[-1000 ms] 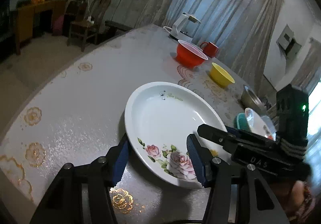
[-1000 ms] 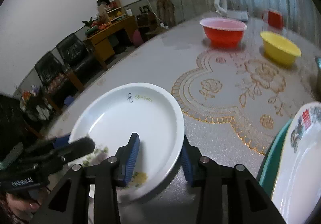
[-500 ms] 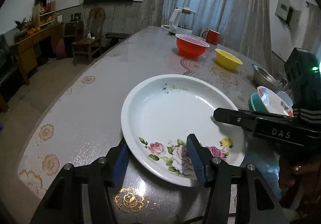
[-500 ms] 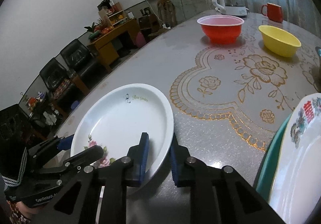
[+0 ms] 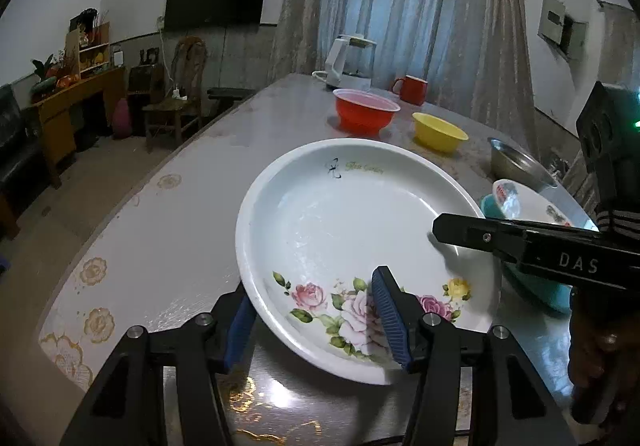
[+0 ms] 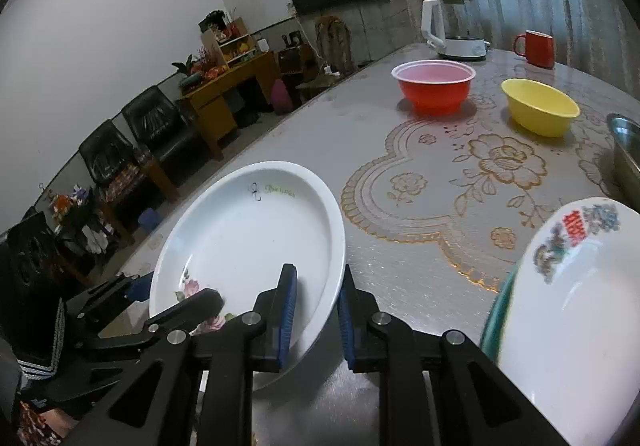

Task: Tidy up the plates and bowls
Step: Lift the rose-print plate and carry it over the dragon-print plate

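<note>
A white deep plate with pink roses is held between both grippers just above the table, casting a shadow below. My left gripper is shut on its near rim, one blue pad under the edge and the other on the rose pattern. My right gripper is shut on the plate at its right rim, one pad inside and one outside. In the left wrist view the right gripper's fingers reach over the plate from the right. In the right wrist view the left gripper's fingers show at the lower left.
A white printed plate sits in a teal bowl close on the right, a steel bowl behind it. Farther back stand a red bowl, a yellow bowl, a red mug and a kettle. The table's curved edge runs on the left.
The right gripper's jaws have closed from a wide gap onto the plate's right rim. The left gripper has rolled level with the plate still in it, and the plate has risen slightly.
</note>
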`<move>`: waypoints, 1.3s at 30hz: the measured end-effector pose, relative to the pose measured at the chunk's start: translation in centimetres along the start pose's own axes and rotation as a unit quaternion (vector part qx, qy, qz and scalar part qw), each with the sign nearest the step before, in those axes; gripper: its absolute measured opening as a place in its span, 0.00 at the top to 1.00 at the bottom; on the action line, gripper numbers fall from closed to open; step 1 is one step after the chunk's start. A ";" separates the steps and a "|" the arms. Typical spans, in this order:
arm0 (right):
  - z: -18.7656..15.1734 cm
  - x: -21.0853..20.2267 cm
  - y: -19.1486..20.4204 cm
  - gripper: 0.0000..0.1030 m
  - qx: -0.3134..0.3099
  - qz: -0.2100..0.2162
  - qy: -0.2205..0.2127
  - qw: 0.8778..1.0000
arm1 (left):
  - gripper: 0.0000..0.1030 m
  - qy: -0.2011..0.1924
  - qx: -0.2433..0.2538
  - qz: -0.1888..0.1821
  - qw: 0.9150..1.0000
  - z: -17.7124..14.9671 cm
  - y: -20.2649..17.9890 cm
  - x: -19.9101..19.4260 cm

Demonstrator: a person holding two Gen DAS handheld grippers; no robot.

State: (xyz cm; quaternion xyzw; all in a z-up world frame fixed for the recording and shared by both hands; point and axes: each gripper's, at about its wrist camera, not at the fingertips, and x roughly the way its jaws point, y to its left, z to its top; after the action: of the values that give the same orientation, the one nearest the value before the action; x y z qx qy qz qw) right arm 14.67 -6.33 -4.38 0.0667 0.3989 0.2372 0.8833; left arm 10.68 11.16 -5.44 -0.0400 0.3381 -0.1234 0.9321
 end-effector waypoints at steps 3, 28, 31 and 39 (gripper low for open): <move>0.1 -0.8 -0.3 0.82 0.003 0.000 -0.003 1.000 | 0.45 -0.007 0.006 0.001 1.000 0.4 -0.8 -0.5; -1.2 -10.3 -5.5 0.82 0.080 -0.015 -0.054 0.995 | 0.45 -0.020 0.057 -0.084 0.995 3.2 -9.8 -2.1; -1.5 -11.5 -6.3 0.82 0.090 -0.017 -0.065 0.994 | 0.45 -0.020 0.074 -0.091 0.993 3.5 -11.4 -2.2; -3.3 -13.9 -9.4 0.82 0.130 -0.032 -0.074 0.988 | 0.45 -0.008 0.105 -0.116 0.988 3.8 -15.7 -1.3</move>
State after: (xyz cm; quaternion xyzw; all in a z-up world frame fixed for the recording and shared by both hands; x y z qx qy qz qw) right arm 7.78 -21.39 -0.17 0.1858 0.3614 0.1490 0.9015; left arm 8.94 -3.73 0.78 0.0185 0.3088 -0.2650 0.9133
